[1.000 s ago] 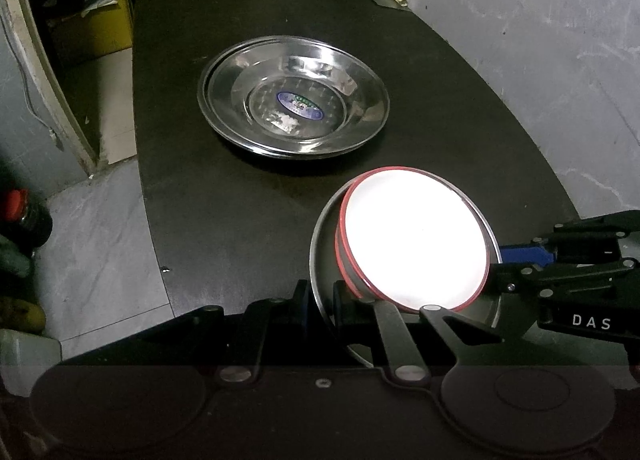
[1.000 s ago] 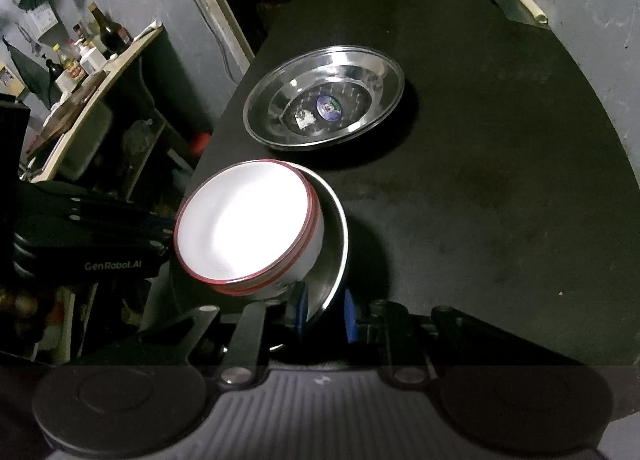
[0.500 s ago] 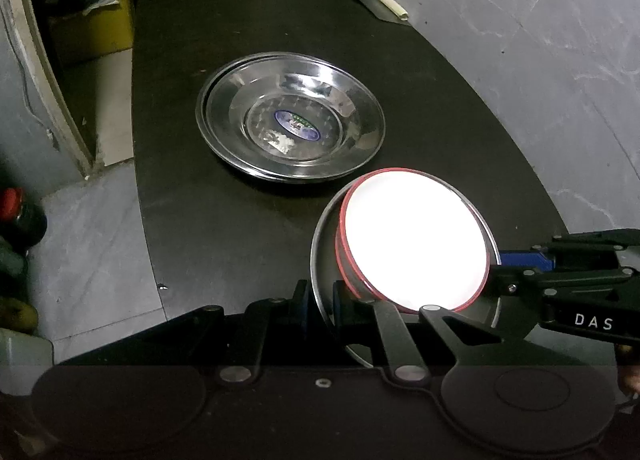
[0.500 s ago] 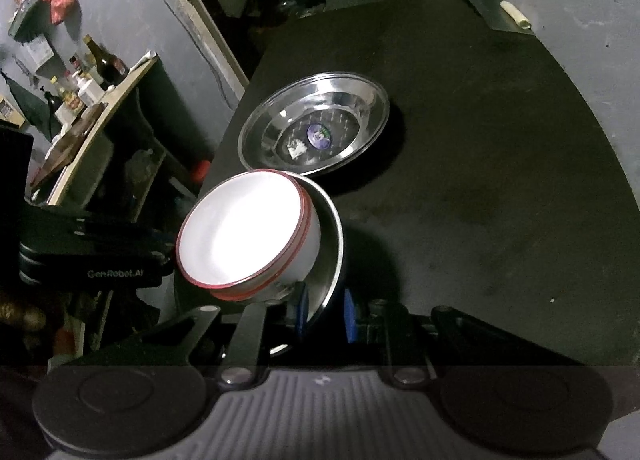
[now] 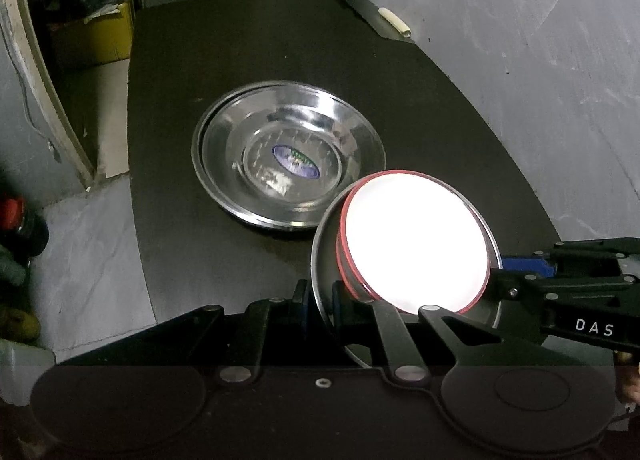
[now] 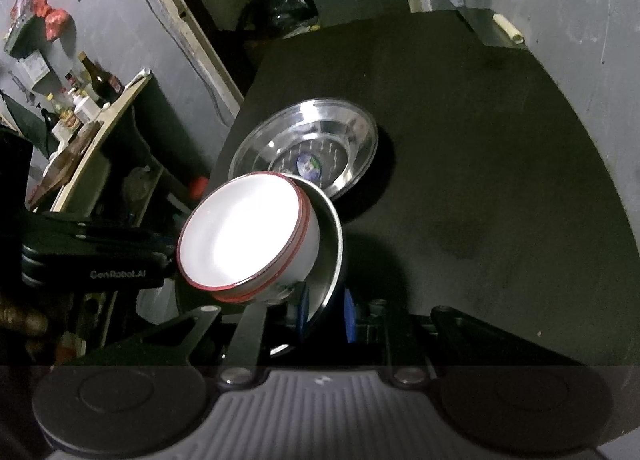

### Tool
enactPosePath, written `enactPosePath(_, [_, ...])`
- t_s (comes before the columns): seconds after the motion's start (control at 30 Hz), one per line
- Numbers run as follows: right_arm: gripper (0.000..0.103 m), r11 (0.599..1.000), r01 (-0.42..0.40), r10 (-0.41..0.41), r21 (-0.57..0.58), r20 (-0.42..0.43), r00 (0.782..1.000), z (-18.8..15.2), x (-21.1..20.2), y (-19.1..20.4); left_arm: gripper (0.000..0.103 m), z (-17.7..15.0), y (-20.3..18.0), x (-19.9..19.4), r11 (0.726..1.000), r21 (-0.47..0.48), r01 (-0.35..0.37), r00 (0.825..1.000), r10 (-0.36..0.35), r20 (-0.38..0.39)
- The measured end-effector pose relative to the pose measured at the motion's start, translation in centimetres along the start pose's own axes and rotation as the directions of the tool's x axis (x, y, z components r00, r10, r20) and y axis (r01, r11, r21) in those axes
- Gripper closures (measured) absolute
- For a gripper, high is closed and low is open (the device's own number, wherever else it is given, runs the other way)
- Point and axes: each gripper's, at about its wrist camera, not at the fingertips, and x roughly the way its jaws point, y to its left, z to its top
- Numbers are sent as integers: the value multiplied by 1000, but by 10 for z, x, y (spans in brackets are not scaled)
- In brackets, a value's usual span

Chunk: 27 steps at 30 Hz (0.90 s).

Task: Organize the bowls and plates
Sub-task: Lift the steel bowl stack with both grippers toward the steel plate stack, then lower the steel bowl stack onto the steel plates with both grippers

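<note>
A steel plate [image 5: 322, 260] carries two stacked white bowls with red rims [image 5: 416, 244]. My left gripper [image 5: 320, 296] is shut on the plate's near rim. My right gripper [image 6: 326, 306] is shut on the opposite rim [image 6: 334, 240], with the bowls [image 6: 244, 236] to its left. Together they hold the plate tilted above the black table [image 5: 420, 99]. A wide steel dish with an oval sticker [image 5: 288, 157] sits on the table just beyond; it also shows in the right wrist view [image 6: 308, 147]. The right gripper's body [image 5: 568, 300] shows in the left wrist view.
A knife with a pale handle [image 5: 394, 21] lies at the table's far edge. A yellow box [image 5: 96, 31] stands on the floor to the left. A shelf with bottles [image 6: 88, 99] stands left of the table. Grey floor [image 5: 540, 39] lies to the right.
Both grippers have risen with the plate and bowls and carried them toward the steel dish, which now sits partly behind the plate's far rim.
</note>
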Motion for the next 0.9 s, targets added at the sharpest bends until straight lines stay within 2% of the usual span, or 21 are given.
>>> enactPosePath(0.47, [81,1000,0,1,-28,5,1000,35,7,-8,94,31,8,4,998,-64,6,999,-3,42])
enactPosePath(0.9, [81,996,-23,24,-87,1,1000,68,24,-5,94,51,22,14,990,-137,-29,997,38,63])
